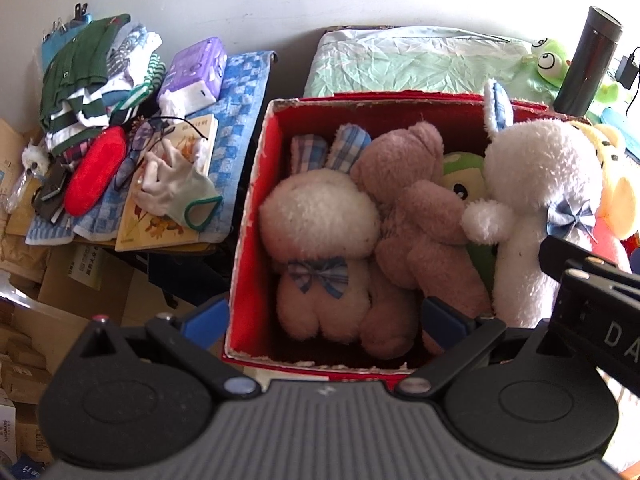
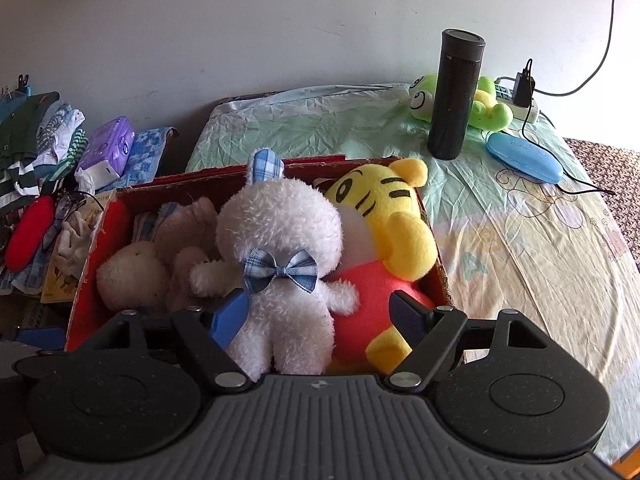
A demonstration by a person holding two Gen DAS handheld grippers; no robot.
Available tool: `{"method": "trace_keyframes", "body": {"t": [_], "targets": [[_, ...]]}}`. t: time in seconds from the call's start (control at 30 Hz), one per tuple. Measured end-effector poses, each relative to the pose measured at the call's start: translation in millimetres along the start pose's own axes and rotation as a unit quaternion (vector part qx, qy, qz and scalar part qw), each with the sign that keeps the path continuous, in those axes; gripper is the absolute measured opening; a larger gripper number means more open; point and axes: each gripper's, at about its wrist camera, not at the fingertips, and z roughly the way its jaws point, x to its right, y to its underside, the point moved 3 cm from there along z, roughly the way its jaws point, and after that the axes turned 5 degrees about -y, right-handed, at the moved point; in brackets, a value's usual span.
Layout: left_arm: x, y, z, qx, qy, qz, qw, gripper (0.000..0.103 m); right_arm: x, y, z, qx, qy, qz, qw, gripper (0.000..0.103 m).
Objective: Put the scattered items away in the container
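Observation:
A red cardboard box (image 1: 256, 208) (image 2: 86, 276) holds several plush toys: a cream rabbit (image 1: 320, 216), a brown bear (image 1: 404, 184), a green toy (image 1: 460, 184) mostly buried, a white rabbit (image 1: 540, 184) (image 2: 280, 232) with a blue bow, and a yellow tiger (image 2: 384, 200). My left gripper (image 1: 326, 316) hovers open over the box's near side, above the cream rabbit and the bear. My right gripper (image 2: 319, 316) is open with the white rabbit's body between its fingers; the left pad (image 2: 230, 318) touches the fur. A green frog plush (image 2: 484, 100) lies on the bed.
A black flask (image 2: 456, 92), a blue case (image 2: 524, 158) and a charger with cable (image 2: 524, 88) sit on the bed sheet (image 2: 520, 240). Left of the box, a low stand carries clothes (image 1: 84, 80), a red pouch (image 1: 96, 172), glasses, a glove (image 1: 172, 188) and tissues (image 1: 196, 68). Cardboard boxes fill the floor below.

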Motion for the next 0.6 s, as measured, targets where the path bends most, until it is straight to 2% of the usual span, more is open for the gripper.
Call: {"method": "trace_keyframes", "body": {"t": [0.33, 0.6], "targets": [[-4, -3, -1, -0.002, 0.011, -0.014, 0.9998, 0.101, 6, -2, -1, 0.003, -0.009, 0.012, 1.000, 0.080], [1, -2, -7, 0.013, 0.014, -0.006, 0.9998, 0.101, 12, 0, -6, 0.011, -0.011, 0.021, 1.000, 0.080]]}}
